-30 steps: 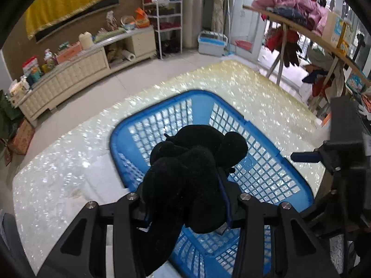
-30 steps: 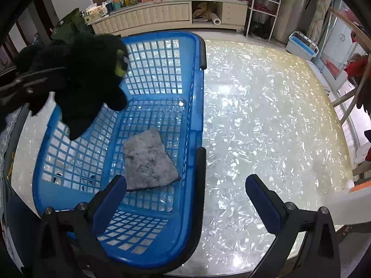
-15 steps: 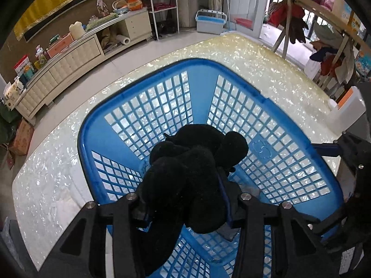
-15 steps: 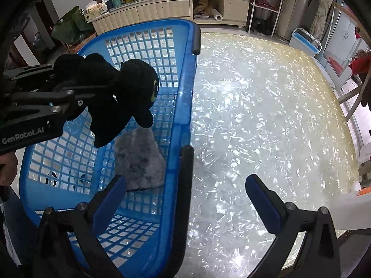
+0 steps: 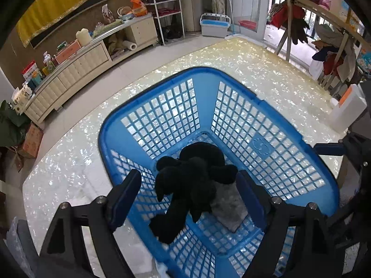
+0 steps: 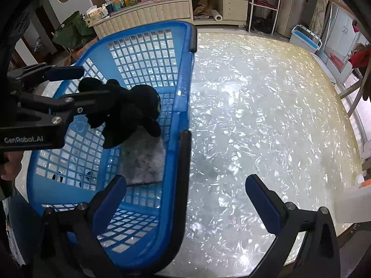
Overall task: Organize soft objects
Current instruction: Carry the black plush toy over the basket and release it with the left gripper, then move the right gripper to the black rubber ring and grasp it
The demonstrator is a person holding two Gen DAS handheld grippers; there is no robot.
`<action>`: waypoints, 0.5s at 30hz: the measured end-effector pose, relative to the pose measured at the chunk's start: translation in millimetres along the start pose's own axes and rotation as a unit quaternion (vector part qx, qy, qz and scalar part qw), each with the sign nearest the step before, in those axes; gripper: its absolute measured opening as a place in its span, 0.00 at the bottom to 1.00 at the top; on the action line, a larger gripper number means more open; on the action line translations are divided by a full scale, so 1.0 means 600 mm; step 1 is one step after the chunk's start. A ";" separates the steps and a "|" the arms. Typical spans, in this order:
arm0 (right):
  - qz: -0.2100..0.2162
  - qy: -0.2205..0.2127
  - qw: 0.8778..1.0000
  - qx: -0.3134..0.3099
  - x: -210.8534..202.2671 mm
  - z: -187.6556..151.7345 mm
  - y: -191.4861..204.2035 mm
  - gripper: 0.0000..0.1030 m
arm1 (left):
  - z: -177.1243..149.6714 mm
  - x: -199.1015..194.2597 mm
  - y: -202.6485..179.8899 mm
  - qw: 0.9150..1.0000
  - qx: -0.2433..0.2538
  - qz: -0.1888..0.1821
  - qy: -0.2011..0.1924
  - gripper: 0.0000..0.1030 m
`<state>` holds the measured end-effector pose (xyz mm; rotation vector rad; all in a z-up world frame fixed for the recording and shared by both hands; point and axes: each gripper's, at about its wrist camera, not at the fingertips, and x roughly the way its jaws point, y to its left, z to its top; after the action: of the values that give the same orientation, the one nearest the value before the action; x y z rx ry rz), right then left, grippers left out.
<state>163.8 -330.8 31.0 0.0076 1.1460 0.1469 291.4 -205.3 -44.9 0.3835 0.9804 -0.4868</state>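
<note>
A blue plastic basket (image 5: pixel 208 71) stands on the pearly white table (image 5: pixel 69 162). Above it my left gripper (image 5: pixel 187 187) is opening. The black plush toy (image 5: pixel 192 185) sits between the jaws, clear of both pads, low in the basket over a grey cloth (image 5: pixel 229 206). In the right wrist view the left gripper (image 6: pixel 92 83) reaches in from the left, with the toy (image 6: pixel 132 108) above the cloth (image 6: pixel 143 159). My right gripper (image 6: pixel 185 185) is open and straddles the basket's near right rim (image 6: pixel 183 81), one finger inside the basket and one over the table, gripping nothing.
A white container (image 6: pixel 352 203) stands at the table's right edge. Beyond the table are a long low cabinet (image 5: pixel 76 69) with clutter on top, a blue and white bin (image 5: pixel 214 24) on the floor, and a clothes rack (image 5: pixel 301 11) at the right.
The left jaws were shut on the black toy and now stand wide apart. The toy has sunk into the basket onto the grey cloth. The right gripper has stayed put.
</note>
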 end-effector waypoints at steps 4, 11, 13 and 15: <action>-0.003 -0.009 1.000 -0.001 -0.023 -0.003 0.014 1.00 | -0.016 -0.039 0.009 1.000 -0.010 -0.001 -0.015 0.80; -0.007 -0.037 0.999 -0.012 -0.073 0.000 0.056 1.00 | -0.069 -0.122 0.042 0.998 -0.037 0.016 -0.044 0.91; -0.006 -0.043 0.999 -0.013 -0.083 0.001 0.073 1.00 | -0.087 -0.141 0.054 0.998 -0.047 0.017 -0.048 1.00; -0.005 -0.049 0.999 -0.019 -0.093 0.002 0.097 1.00 | -0.107 -0.159 0.067 0.997 -0.055 0.030 -0.052 1.00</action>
<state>135.7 -279.8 86.5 -0.0240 1.0459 0.1573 225.0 -118.3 8.2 0.2843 0.8894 -0.3931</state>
